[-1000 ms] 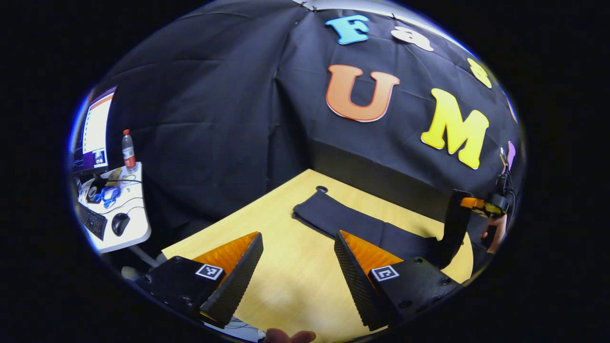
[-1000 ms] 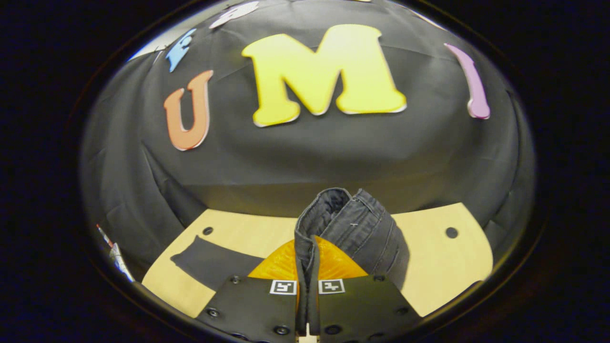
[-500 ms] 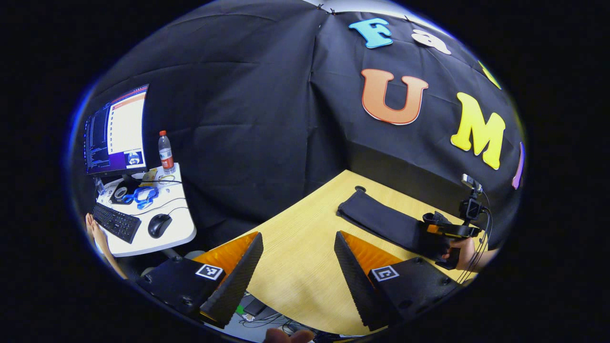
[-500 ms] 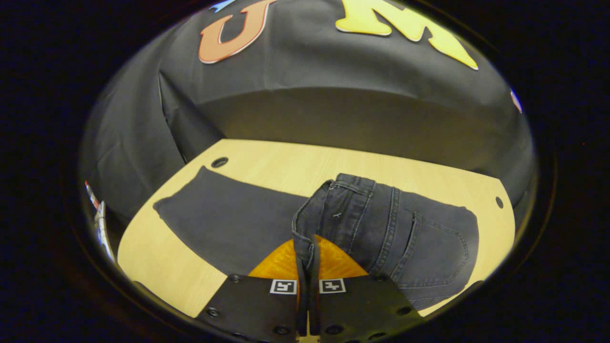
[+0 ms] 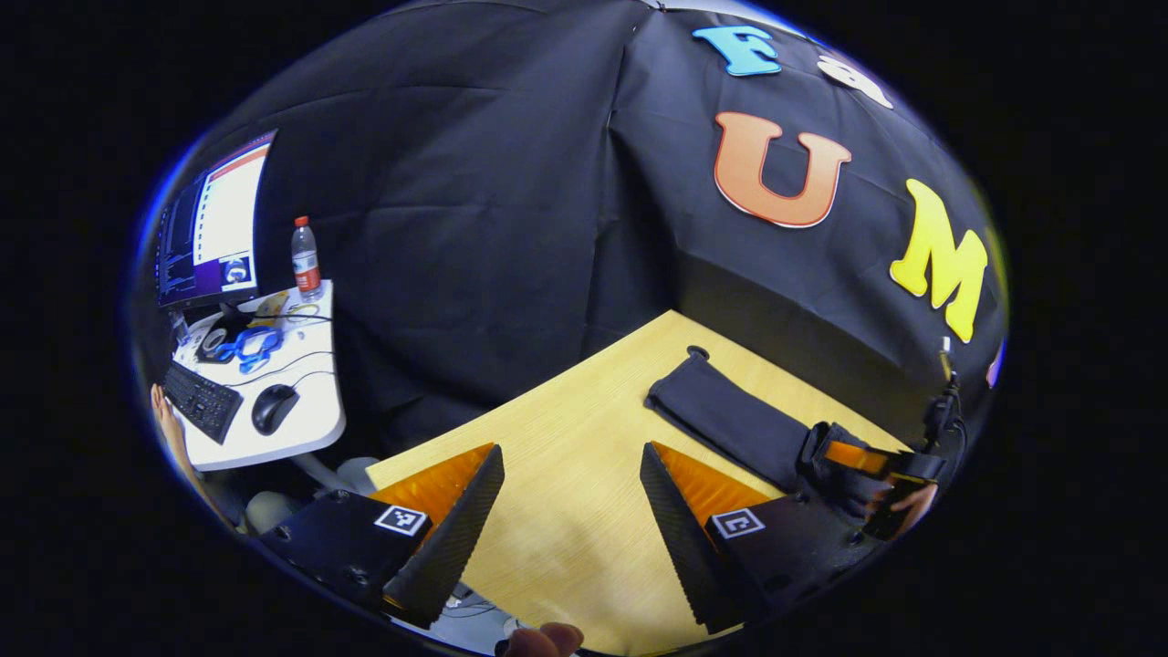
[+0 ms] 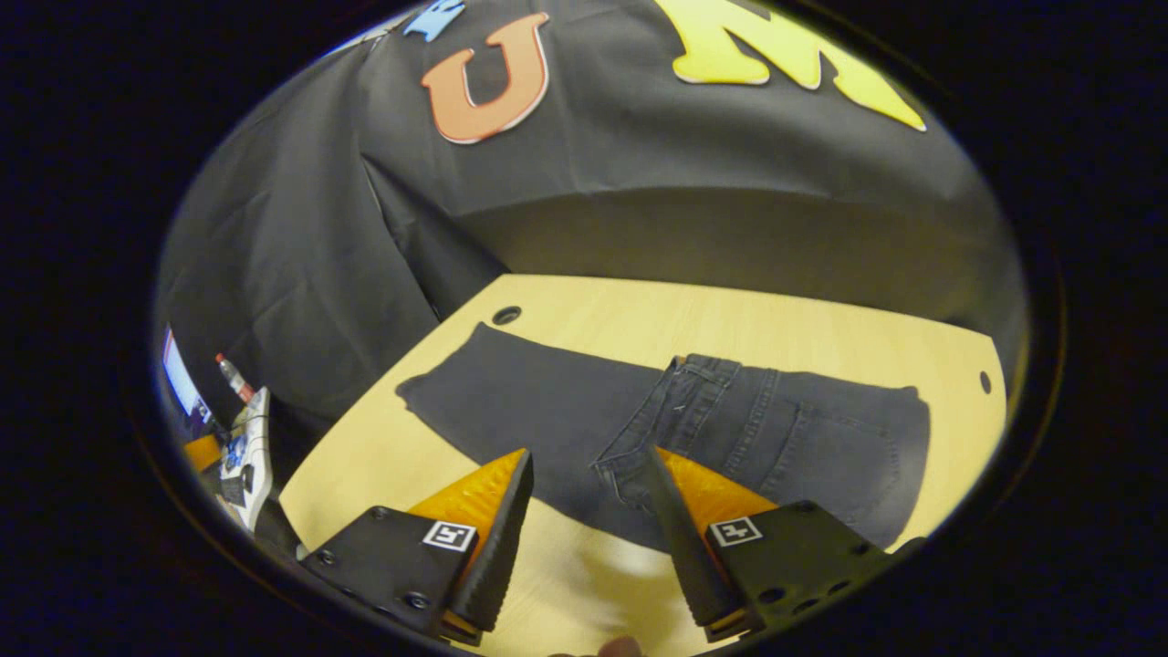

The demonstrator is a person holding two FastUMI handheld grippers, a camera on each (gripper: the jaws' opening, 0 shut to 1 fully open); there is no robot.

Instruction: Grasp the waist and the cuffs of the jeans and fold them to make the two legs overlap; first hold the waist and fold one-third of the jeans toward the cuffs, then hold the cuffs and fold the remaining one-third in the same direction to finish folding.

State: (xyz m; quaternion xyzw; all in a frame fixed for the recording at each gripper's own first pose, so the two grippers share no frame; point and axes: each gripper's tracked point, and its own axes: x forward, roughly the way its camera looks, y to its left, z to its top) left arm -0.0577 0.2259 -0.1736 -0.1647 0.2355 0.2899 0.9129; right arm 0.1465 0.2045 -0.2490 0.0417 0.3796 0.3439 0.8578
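Note:
Dark jeans (image 6: pixel 721 438) lie on the wooden table (image 6: pixel 392 456), legs overlapped. The waist (image 6: pixel 680 401) is folded over onto the legs, back pocket facing up, and the cuffs (image 6: pixel 438 379) point toward the table's far left corner. My right gripper (image 6: pixel 584 520) stands open just above the near edge of the folded waist, with nothing between its fingers. My left gripper (image 5: pixel 570 511) hangs open over bare table, near the front edge. In the left gripper view the jeans (image 5: pixel 730 420) lie to the right, and the other gripper (image 5: pixel 867 461) with a hand sits at their far right end.
A white side desk (image 5: pixel 310 401) at the left carries a monitor (image 5: pixel 205 224), keyboard, mouse and a water bottle (image 5: pixel 304 258). A hand rests by the keyboard. Small round holes (image 6: pixel 505 316) mark the table corners. Black cloth walls close the back.
My right gripper has let go of the waist and opened; the waist now lies flat on the legs. The right gripper pulled back slightly. My left gripper stayed open and swung a little.

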